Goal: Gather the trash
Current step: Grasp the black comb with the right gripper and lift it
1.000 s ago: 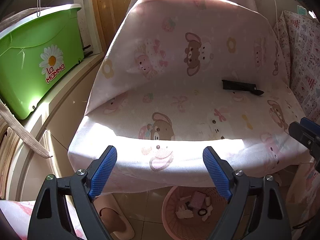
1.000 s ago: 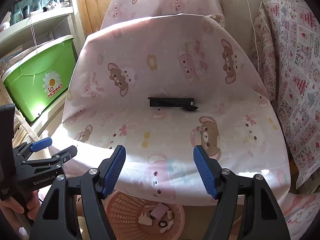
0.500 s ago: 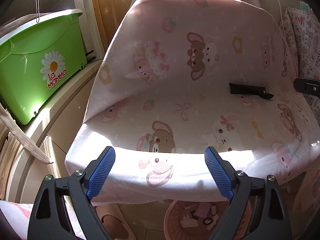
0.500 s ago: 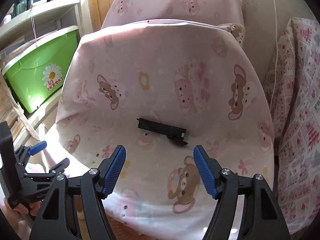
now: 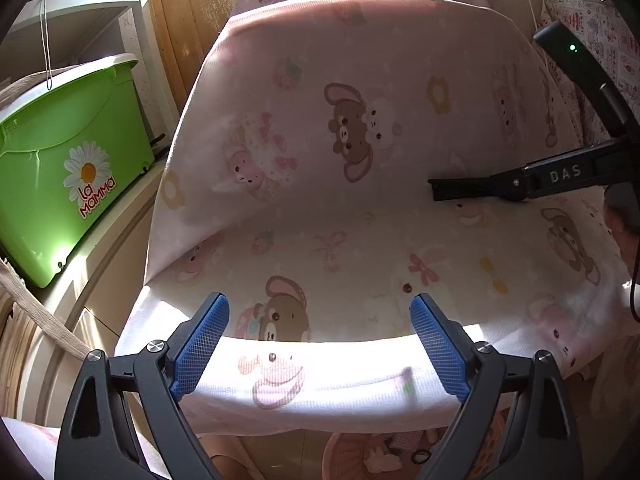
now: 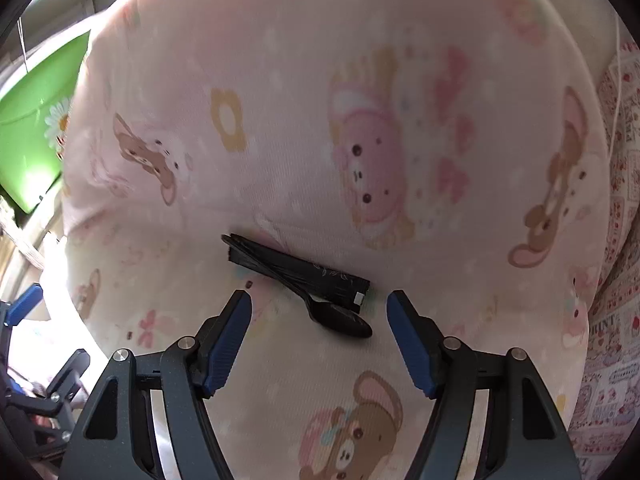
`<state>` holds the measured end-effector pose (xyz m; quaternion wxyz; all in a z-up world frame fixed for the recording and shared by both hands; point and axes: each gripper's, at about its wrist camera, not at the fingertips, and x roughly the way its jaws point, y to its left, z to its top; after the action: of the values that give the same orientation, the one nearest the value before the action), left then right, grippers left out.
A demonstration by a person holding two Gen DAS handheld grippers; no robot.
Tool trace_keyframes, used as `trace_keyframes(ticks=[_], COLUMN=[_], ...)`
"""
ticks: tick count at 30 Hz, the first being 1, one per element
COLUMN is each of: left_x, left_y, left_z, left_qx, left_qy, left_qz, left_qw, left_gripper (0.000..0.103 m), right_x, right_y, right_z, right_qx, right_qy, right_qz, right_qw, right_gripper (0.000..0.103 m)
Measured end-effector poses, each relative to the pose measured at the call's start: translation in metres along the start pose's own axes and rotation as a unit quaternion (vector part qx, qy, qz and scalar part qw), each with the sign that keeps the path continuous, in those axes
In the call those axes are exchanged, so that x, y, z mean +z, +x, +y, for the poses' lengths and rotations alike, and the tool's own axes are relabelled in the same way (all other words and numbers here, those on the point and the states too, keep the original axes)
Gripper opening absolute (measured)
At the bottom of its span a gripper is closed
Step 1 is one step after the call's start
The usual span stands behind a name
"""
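One piece of trash matters here: a black plastic spoon in its black wrapper sleeve (image 6: 298, 278), lying on the seat of a chair draped in a pink bear-print cover (image 6: 360, 120), close to where the seat curves up into the backrest. In the right wrist view it lies just ahead of the right gripper (image 6: 319, 334), whose fingers (image 6: 228, 340) stand spread with nothing between them. The spoon bowl points toward the gap and sits almost level with the fingertips, a little nearer the right-hand one. The long axis runs on a slant, from upper left at the handle end down to lower right at the bowl, so it is neither square across the fingers nor along them. My judgement is that the wrist would need some roll for the pads to close across the narrow width of the sleeve. The left gripper (image 5: 320, 350) hangs back over the sunlit front edge of the seat, its fingers (image 5: 200, 344) spread wide, opening a little further and empty. From its view the right tool's black body (image 5: 560, 176) reaches in from the right and covers the spot where the spoon lies. The right hand is plainly the nearer one. A pink basket (image 5: 360, 456) with scraps in it shows on the floor below the seat, probably the place for the trash.
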<state>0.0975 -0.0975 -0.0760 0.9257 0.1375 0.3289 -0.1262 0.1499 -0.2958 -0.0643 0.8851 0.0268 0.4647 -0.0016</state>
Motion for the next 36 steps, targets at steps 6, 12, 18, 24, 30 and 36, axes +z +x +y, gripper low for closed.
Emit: trace_keyframes(ticks=[6, 12, 18, 24, 30, 36], left_x=[0.01, 0.015, 0.013, 0.01, 0.014, 0.05], left_y=[0.004, 0.004, 0.009, 0.01, 0.016, 0.037], left_z=[0.004, 0.004, -0.001, -0.01, -0.019, -0.032], left_qx=[-0.008, -0.007, -0.026, -0.025, -0.046, -0.123], left_qy=[-0.029, -0.037, -0.047, -0.031, -0.005, 0.013], left_qz=[-0.003, -0.006, 0.014, 0.012, 0.033, 0.098], left_qw=[0.9996, 0.9993, 0.9985, 0.9991, 0.9984, 0.9875], left_gripper=[0.091, 0.091, 0.091, 0.091, 0.091, 0.094], right_x=[0.009, 0.01, 0.006, -0.002, -0.014, -0.017], right_y=[0.018, 0.032, 0.025, 0.003, -0.018, -0.026], right_z=[0.005, 0.012, 0.014, 0.008, -0.012, -0.033], right_qx=[-0.024, -0.036, -0.014, 0.028, 0.029, 0.021], right_qy=[0.007, -0.015, -0.023, -0.002, 0.012, 0.018], right_qz=[0.021, 0.033, 0.027, 0.014, 0.011, 0.015], right_qw=[0.999, 0.999, 0.999, 1.0, 0.999, 0.999], right_gripper=[0.069, 0.041, 0.009, 0.005, 0.005, 0.005])
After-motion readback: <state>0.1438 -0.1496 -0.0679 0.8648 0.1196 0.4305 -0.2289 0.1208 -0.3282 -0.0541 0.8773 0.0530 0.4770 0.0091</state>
